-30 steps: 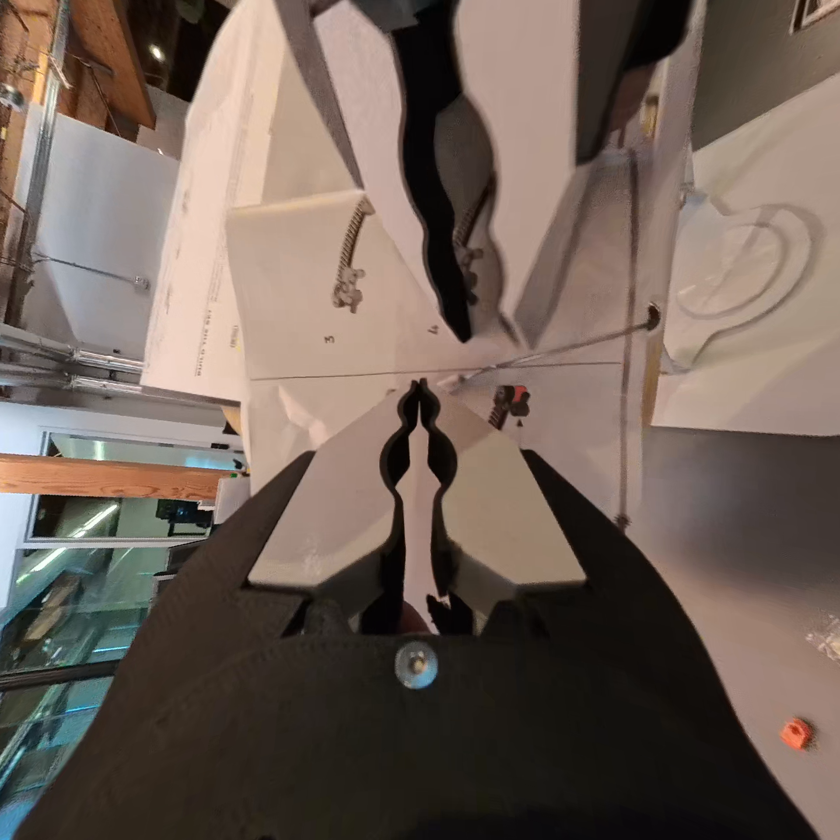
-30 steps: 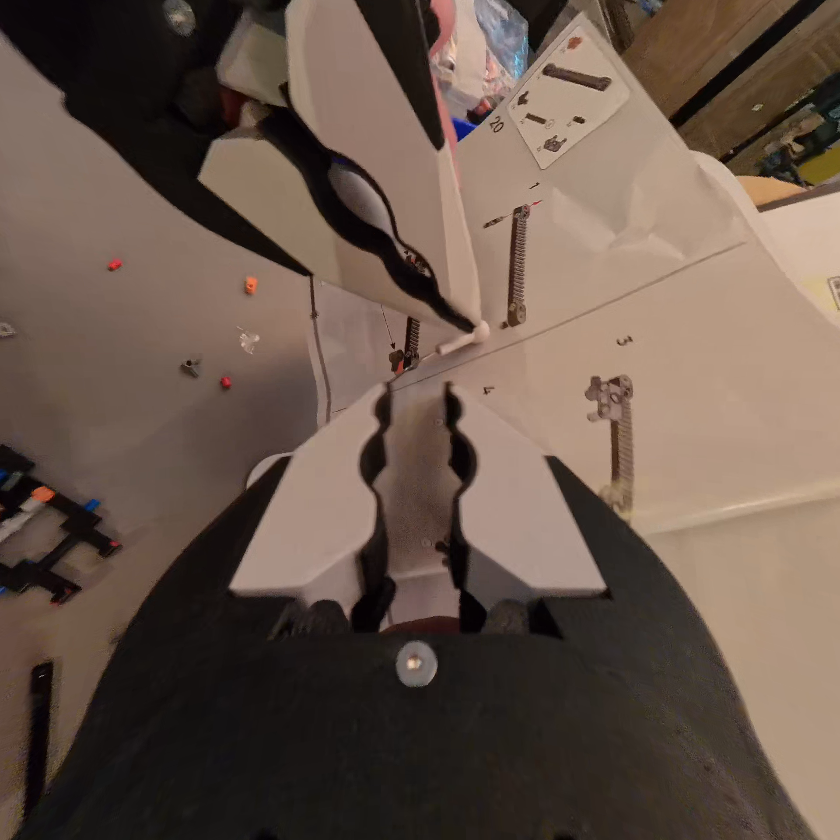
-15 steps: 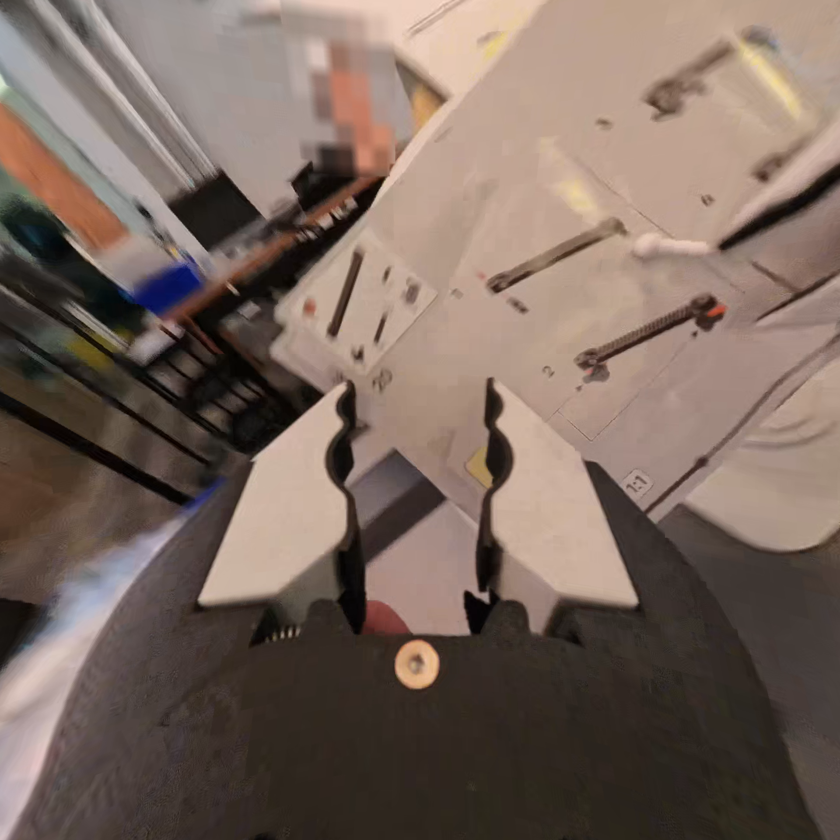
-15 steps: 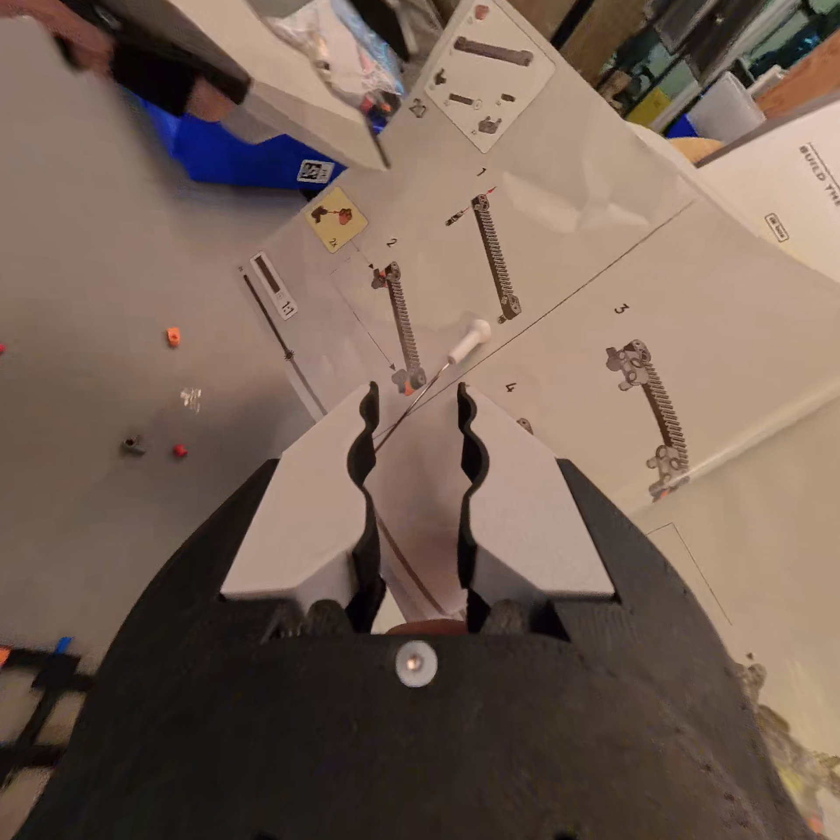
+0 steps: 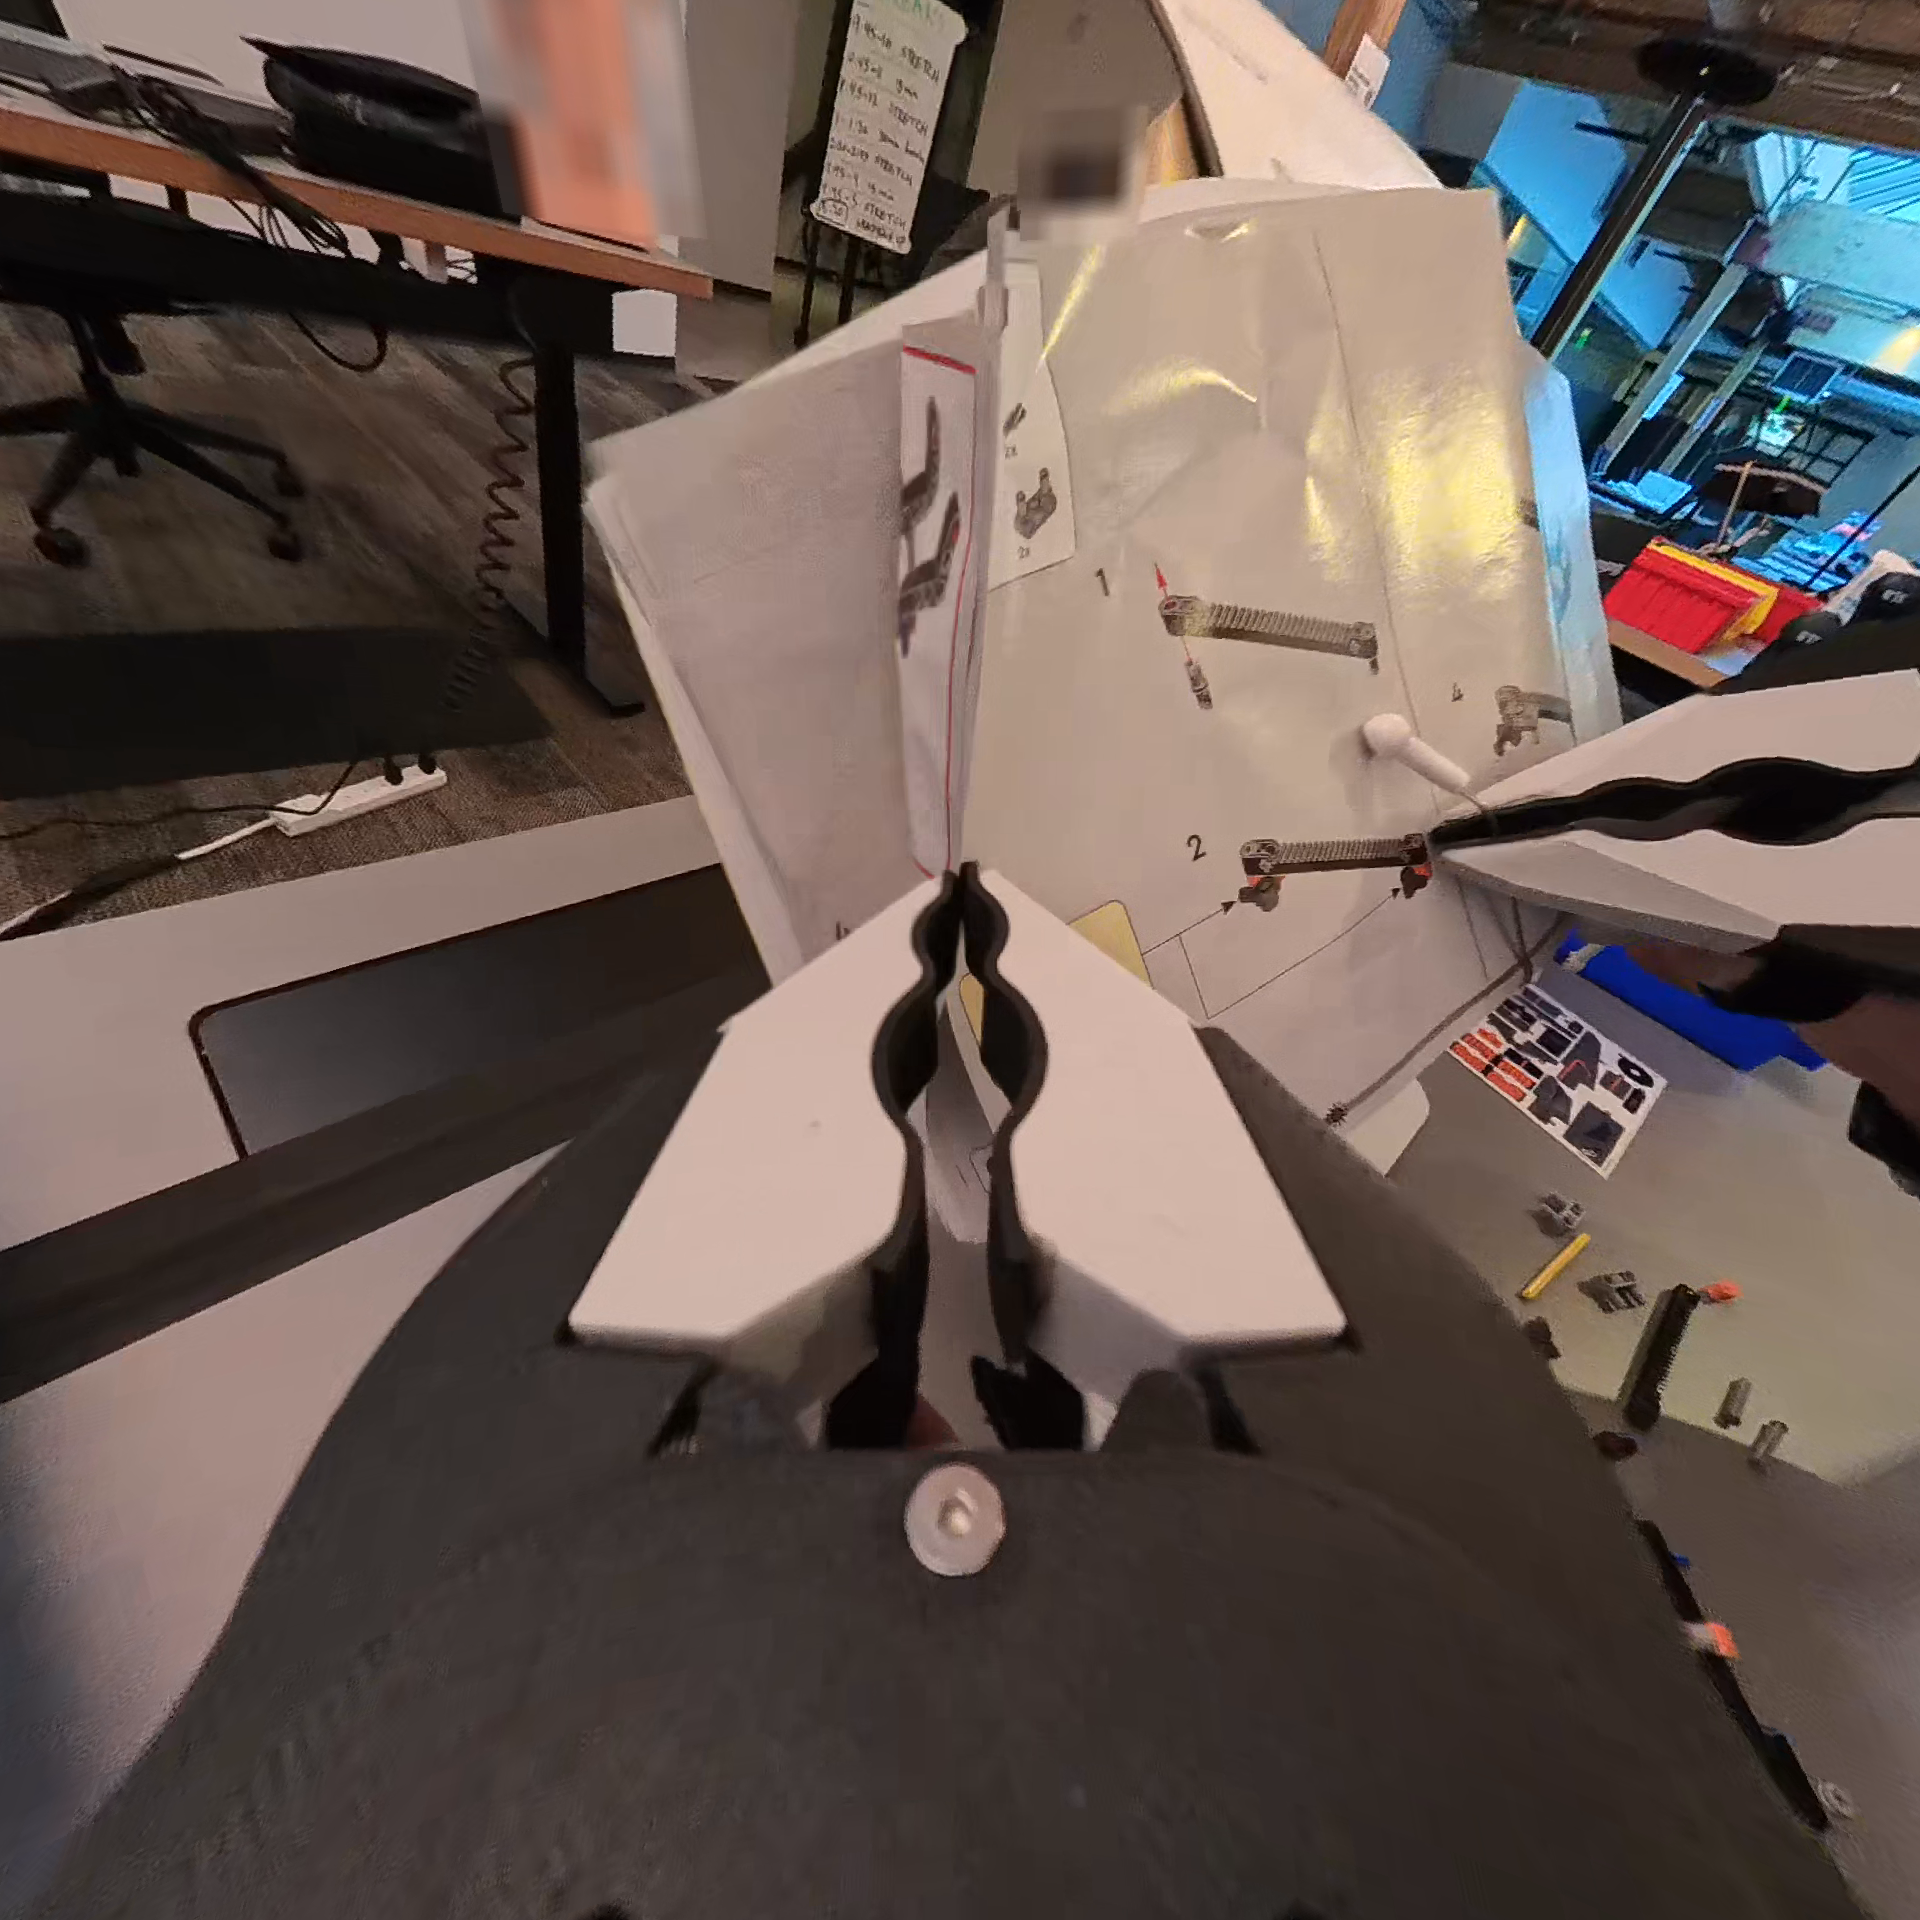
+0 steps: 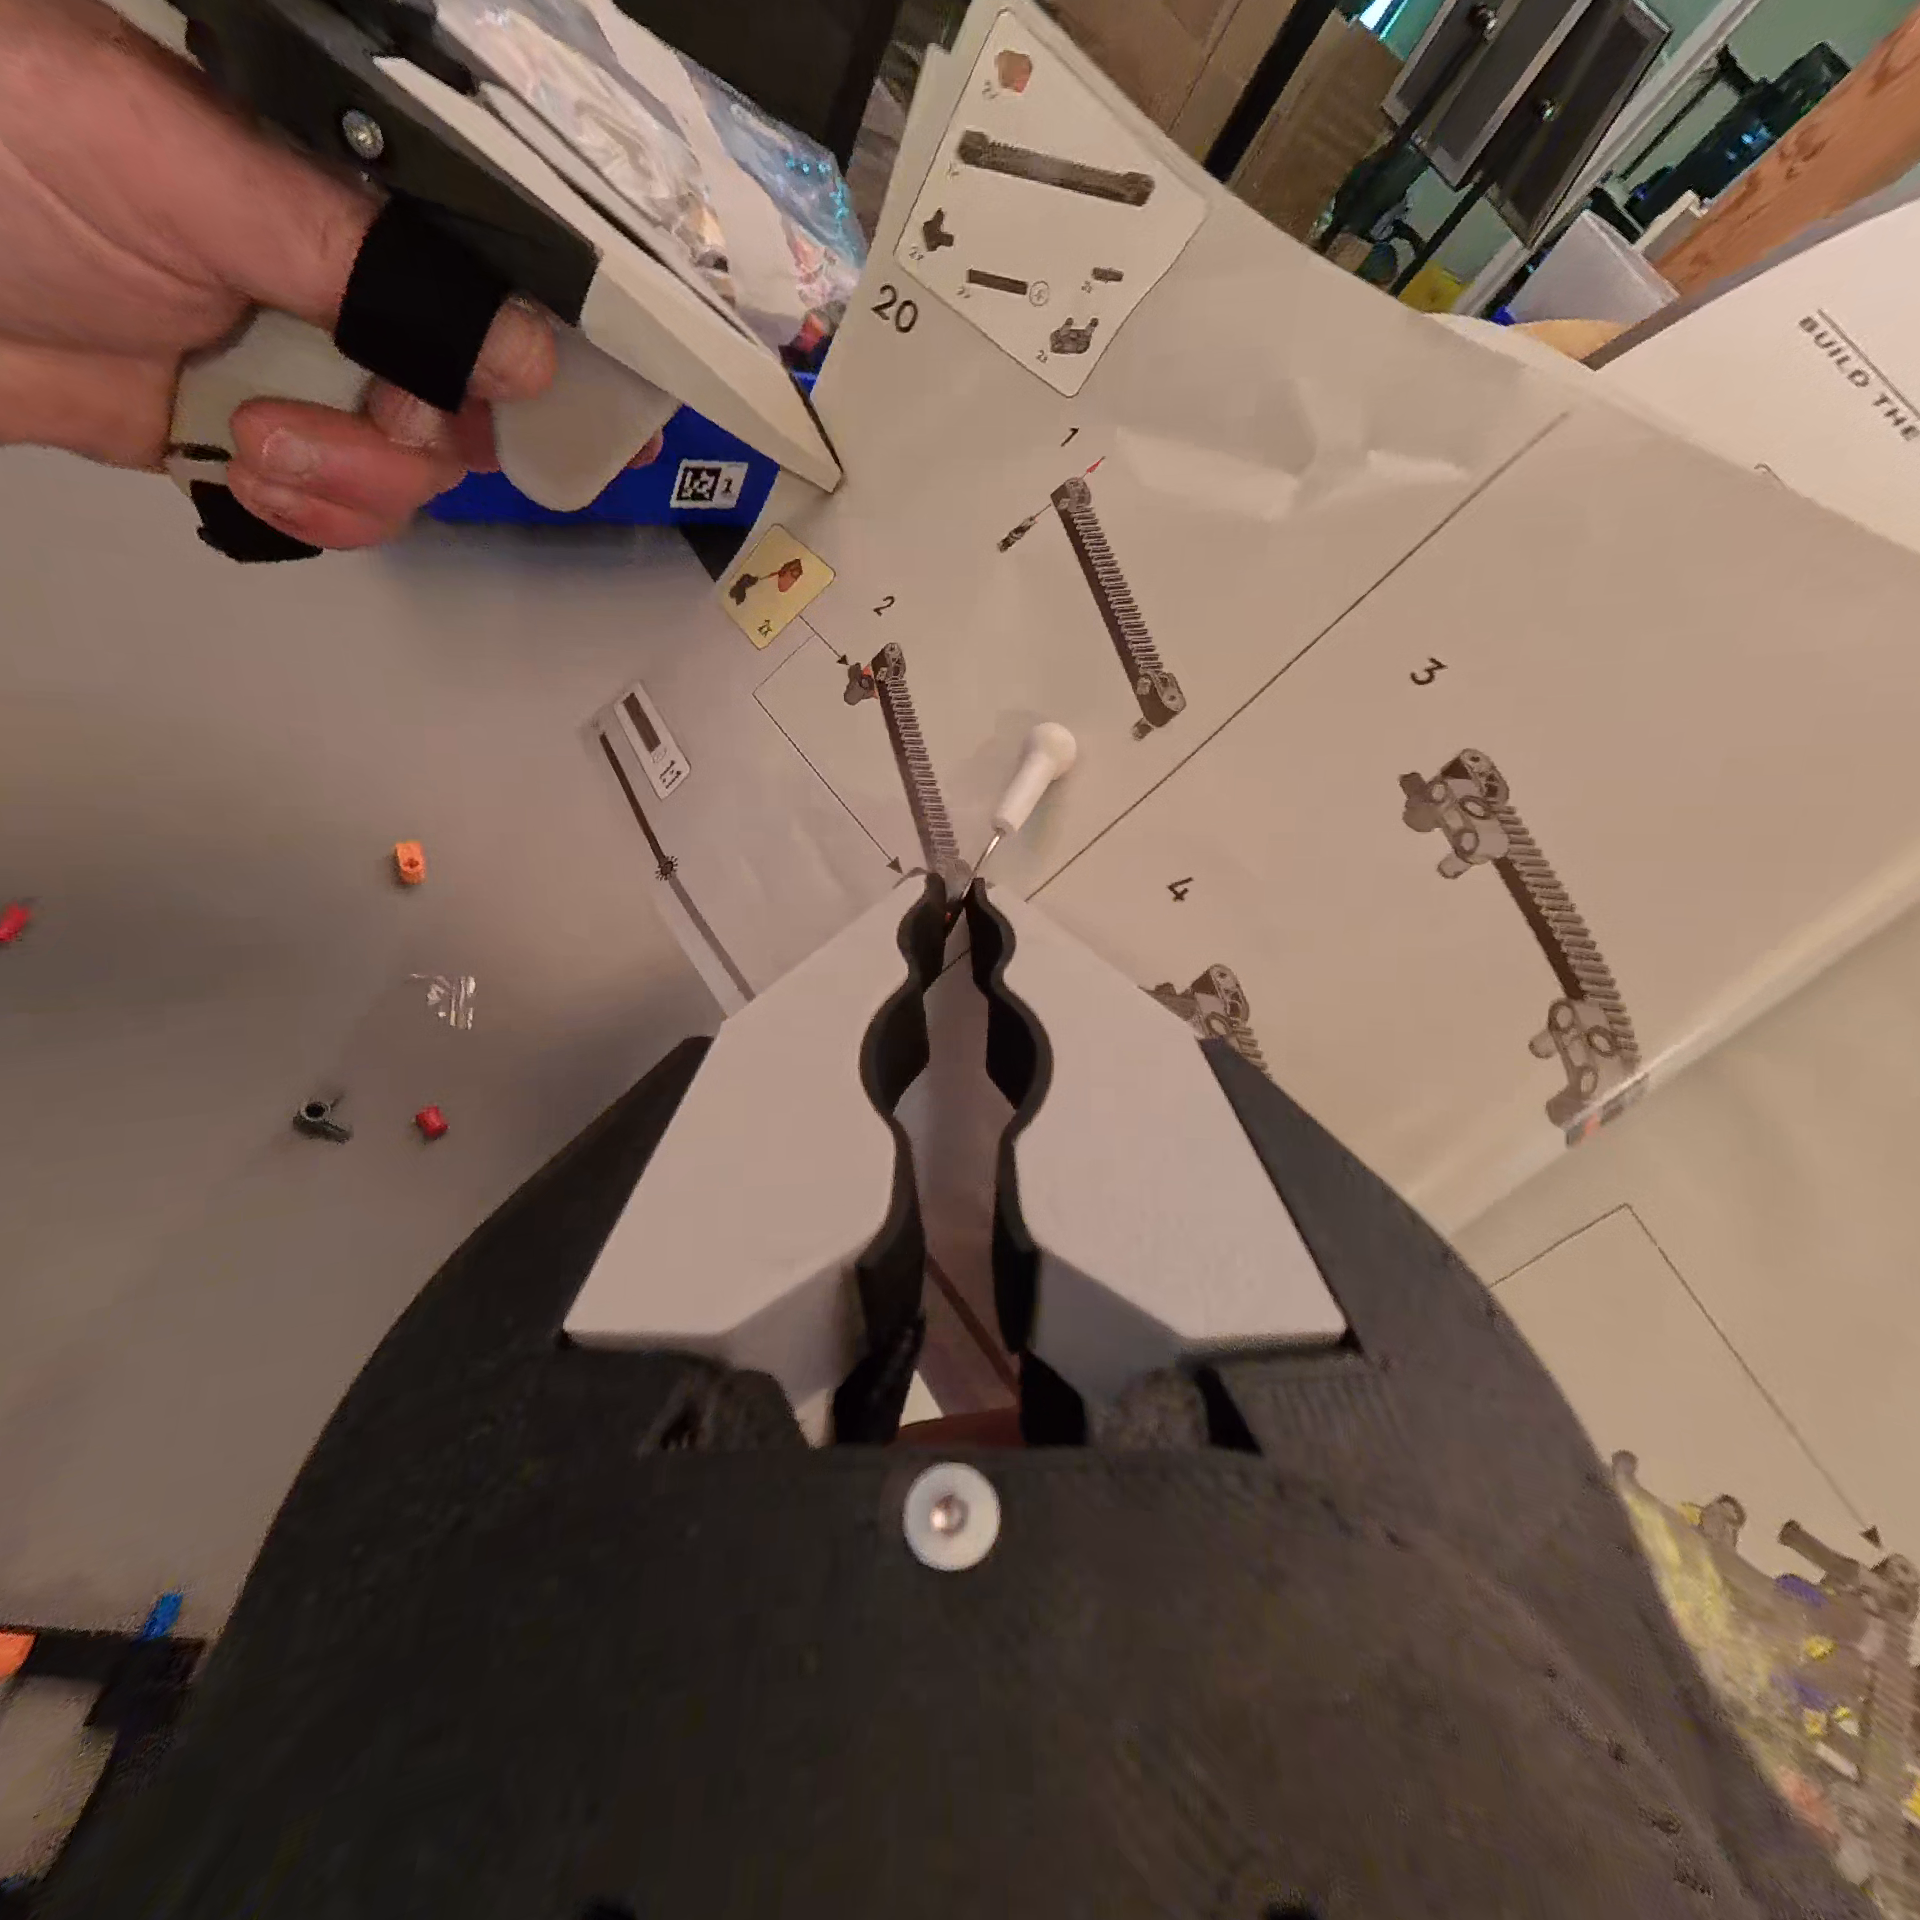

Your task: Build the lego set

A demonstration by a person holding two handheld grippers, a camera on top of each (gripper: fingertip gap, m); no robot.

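The instruction booklet (image 6: 1299, 520) lies open on the grey table, showing steps with a toothed rack part. My left gripper (image 5: 961, 883) is shut on the edge of a booklet page (image 5: 810, 623) that stands lifted. In the right wrist view the left gripper (image 6: 821, 473) is at the top left, held by a hand. My right gripper (image 6: 956, 894) is shut on the thin wire of a white-headed pin (image 6: 1034, 769), whose head rests over the page. It also shows in the left wrist view (image 5: 1439, 836) with the pin (image 5: 1392, 738).
Loose small pieces lie left of the booklet: orange (image 6: 410, 862), red (image 6: 429, 1120), dark grey (image 6: 322, 1117). A blue bin (image 6: 623, 499) stands behind. A sticker sheet (image 5: 1553, 1075), a yellow axle (image 5: 1553, 1265) and a black rack (image 5: 1662, 1351) lie on the table. One gripper's finger ends stand about 12 cm off the other's.
The pin passed from my left gripper to my right, which closed on its wire. My left gripper opened, swung away to the page's edge and shut on it.
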